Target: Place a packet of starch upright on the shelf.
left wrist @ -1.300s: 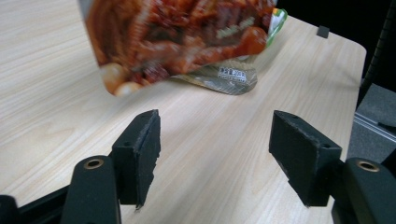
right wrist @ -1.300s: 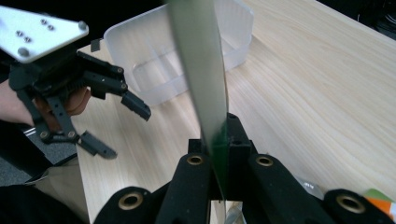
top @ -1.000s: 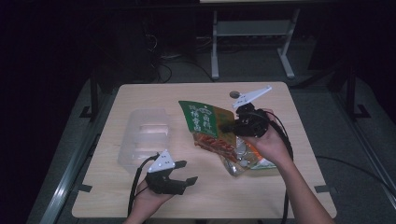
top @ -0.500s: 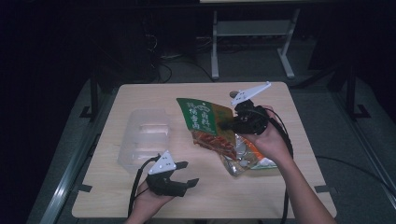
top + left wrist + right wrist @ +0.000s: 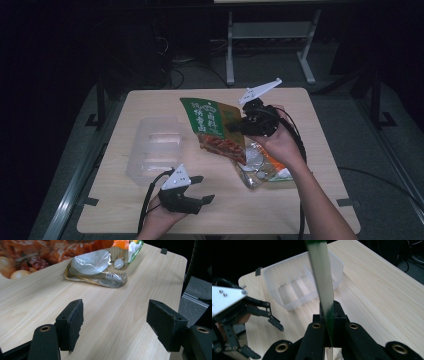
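The green snack bag [image 5: 212, 127] hangs above the middle of the desk [image 5: 310, 200], clamped at its right edge by the right gripper [image 5: 239, 127], whose jaws are closed tight on it. In the high view its printed face is turned up and toward the camera. Its long axis runs from the green top at the far left down to the red-orange lower end at the near right, so the bag tilts, with the lower end just above a second bag. In the right gripper view the same bag [image 5: 323, 285] shows edge-on as a thin green strip rising from between the closed jaws, and its print cannot be read there.

The second bag [image 5: 260, 167], clear-fronted with white round pieces and an orange and green end, lies flat on the desk. The raised bag and the right hand [image 5: 282, 145] cover part of it, so its far end is hidden. The left gripper view cuts off its top [image 5: 100, 265].

The left gripper [image 5: 202, 189] rests low at the near edge of the desk, jaws standing wide apart with nothing between them. A clear divided tray [image 5: 152, 150] sits at the left of the desk, pale and hard to make out against the wood; how many compartments it has is not clear.
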A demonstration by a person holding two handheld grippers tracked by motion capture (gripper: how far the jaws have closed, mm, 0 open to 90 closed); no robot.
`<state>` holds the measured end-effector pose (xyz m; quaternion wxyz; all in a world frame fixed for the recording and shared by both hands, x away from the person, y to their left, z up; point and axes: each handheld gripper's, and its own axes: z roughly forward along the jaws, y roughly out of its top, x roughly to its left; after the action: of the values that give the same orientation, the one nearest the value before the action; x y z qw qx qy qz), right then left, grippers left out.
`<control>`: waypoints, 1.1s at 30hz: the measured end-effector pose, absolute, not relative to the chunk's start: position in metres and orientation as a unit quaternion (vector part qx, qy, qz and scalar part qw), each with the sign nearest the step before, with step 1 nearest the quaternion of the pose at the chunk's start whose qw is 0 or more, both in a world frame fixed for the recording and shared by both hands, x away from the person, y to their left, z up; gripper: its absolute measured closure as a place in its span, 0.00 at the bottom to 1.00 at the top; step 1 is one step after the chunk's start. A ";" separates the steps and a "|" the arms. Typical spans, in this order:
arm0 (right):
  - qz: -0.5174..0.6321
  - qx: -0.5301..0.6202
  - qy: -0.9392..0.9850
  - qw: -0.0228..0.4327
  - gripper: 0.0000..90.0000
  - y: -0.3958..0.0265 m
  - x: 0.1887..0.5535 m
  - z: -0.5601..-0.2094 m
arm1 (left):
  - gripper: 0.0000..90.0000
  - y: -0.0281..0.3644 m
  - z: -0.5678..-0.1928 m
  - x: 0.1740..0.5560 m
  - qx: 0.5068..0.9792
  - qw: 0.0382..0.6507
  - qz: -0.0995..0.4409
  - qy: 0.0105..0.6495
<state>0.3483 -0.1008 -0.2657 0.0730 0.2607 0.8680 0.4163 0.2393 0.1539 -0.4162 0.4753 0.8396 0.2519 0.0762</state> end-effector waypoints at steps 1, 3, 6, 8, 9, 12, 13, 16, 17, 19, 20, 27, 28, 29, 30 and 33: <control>0.418 0.259 0.868 0.070 1.00 -0.099 0.349 -0.265 | 0.33 0.154 -0.416 0.239 0.839 0.476 0.075 0.253; 0.419 0.257 0.868 0.070 1.00 -0.097 0.350 -0.264 | 0.33 0.154 -0.416 0.239 0.839 0.477 0.075 0.253; 0.419 0.249 0.870 0.068 1.00 -0.088 0.354 -0.260 | 0.33 0.153 -0.416 0.237 0.838 0.478 0.072 0.254; 0.418 0.248 0.871 0.066 1.00 -0.083 0.355 -0.257 | 0.32 0.153 -0.416 0.237 0.837 0.479 0.071 0.255; 0.418 0.248 0.871 0.066 1.00 -0.083 0.355 -0.257 | 0.32 0.153 -0.416 0.237 0.837 0.479 0.071 0.255; 0.419 0.247 0.871 0.065 1.00 -0.075 0.362 -0.252 | 0.32 0.155 -0.415 0.237 0.836 0.481 0.070 0.256; 0.420 0.247 0.871 0.065 1.00 -0.073 0.364 -0.251 | 0.32 0.156 -0.415 0.236 0.836 0.480 0.070 0.256; 0.422 0.241 0.871 0.070 1.00 -0.066 0.369 -0.249 | 0.32 0.158 -0.415 0.235 0.837 0.478 0.071 0.257; 0.422 0.241 0.871 0.070 1.00 -0.066 0.369 -0.249 | 0.32 0.158 -0.415 0.235 0.837 0.478 0.071 0.257; 0.423 0.244 0.870 0.070 1.00 -0.057 0.374 -0.246 | 0.32 0.160 -0.415 0.236 0.841 0.472 0.075 0.252; 0.423 0.243 0.870 0.070 1.00 -0.055 0.376 -0.246 | 0.32 0.161 -0.417 0.236 0.841 0.472 0.073 0.254; 0.426 0.238 0.870 0.069 1.00 -0.035 0.389 -0.243 | 0.31 0.164 -0.418 0.235 0.840 0.475 0.078 0.251; 0.426 0.238 0.870 0.069 1.00 -0.035 0.389 -0.243 | 0.31 0.164 -0.418 0.235 0.840 0.475 0.078 0.251; 0.425 0.238 0.870 0.067 1.00 -0.032 0.391 -0.243 | 0.31 0.164 -0.419 0.235 0.840 0.475 0.077 0.251; 0.425 0.238 0.871 0.066 1.00 -0.027 0.395 -0.244 | 0.31 0.164 -0.420 0.234 0.839 0.476 0.075 0.253; 0.425 0.240 0.870 0.063 1.00 -0.022 0.399 -0.243 | 0.31 0.164 -0.421 0.234 0.843 0.471 0.079 0.247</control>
<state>0.3986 -0.0215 -0.2434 0.0632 0.2397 0.8704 0.4255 0.2338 0.1642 -0.4208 0.4714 0.8430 0.2470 0.0787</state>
